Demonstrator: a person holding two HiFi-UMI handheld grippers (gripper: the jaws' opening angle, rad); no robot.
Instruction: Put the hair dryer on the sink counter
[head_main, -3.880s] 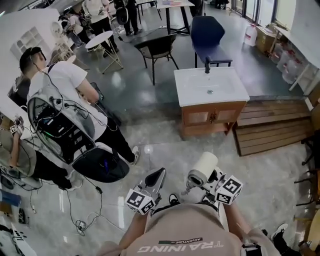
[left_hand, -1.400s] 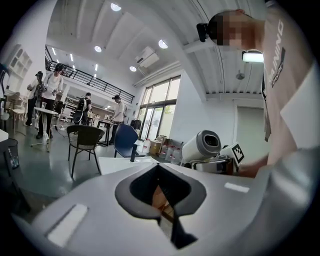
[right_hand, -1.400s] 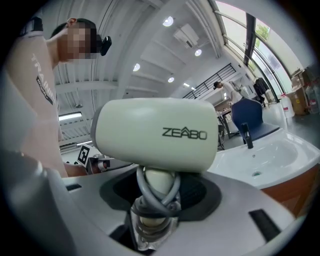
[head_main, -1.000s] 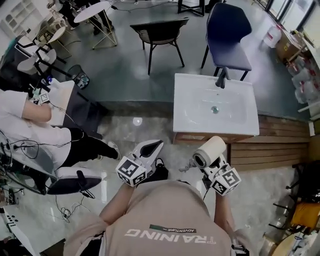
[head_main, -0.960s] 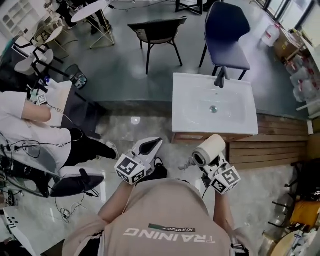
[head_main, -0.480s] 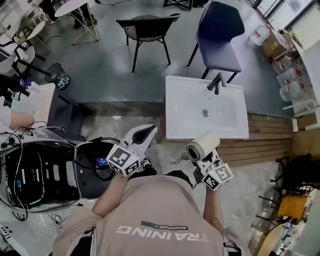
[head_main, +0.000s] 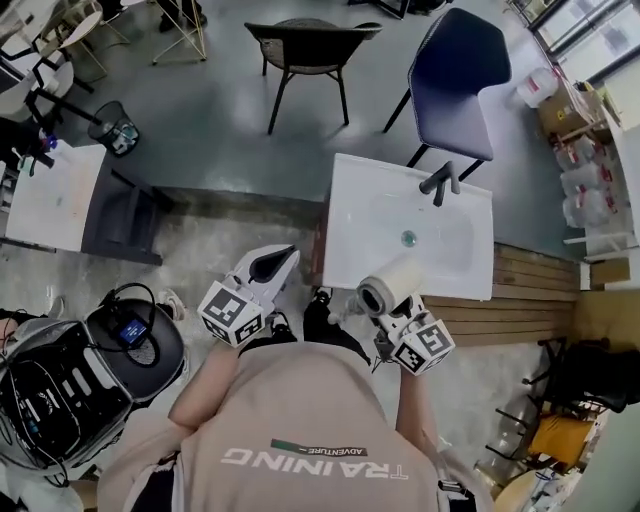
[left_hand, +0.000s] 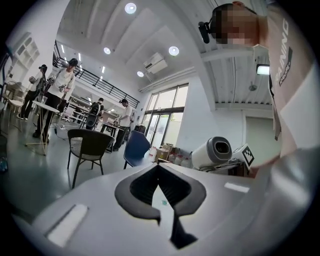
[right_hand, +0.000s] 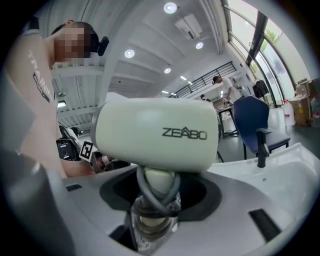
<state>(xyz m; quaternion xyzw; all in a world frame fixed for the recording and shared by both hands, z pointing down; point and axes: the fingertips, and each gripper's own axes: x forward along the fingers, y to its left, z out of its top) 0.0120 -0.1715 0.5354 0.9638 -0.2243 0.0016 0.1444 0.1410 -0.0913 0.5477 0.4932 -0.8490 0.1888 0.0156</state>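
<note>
A cream hair dryer (head_main: 391, 285) marked ZEABO (right_hand: 155, 132) stands upright in my right gripper (head_main: 381, 312), which is shut on its handle; the grey cord is wound round that handle (right_hand: 154, 199). In the head view the dryer's barrel hangs over the front edge of the white sink counter (head_main: 355, 215), which has a basin and a dark faucet (head_main: 441, 182). My left gripper (head_main: 272, 263) is shut on nothing and sits just left of the counter's front left corner. The left gripper view shows the dryer (left_hand: 213, 152) off to its right.
Behind the sink stand a blue chair (head_main: 457, 70) and a black chair (head_main: 301, 40). A wooden platform (head_main: 535, 290) lies right of the sink cabinet. A white table (head_main: 48, 197) and black equipment with cables (head_main: 70, 385) are on the left. People stand far off (left_hand: 60, 95).
The sink has come much closer: it was well ahead and is now right under the grippers. The dryer stays held in the right gripper. The left gripper stays shut.
</note>
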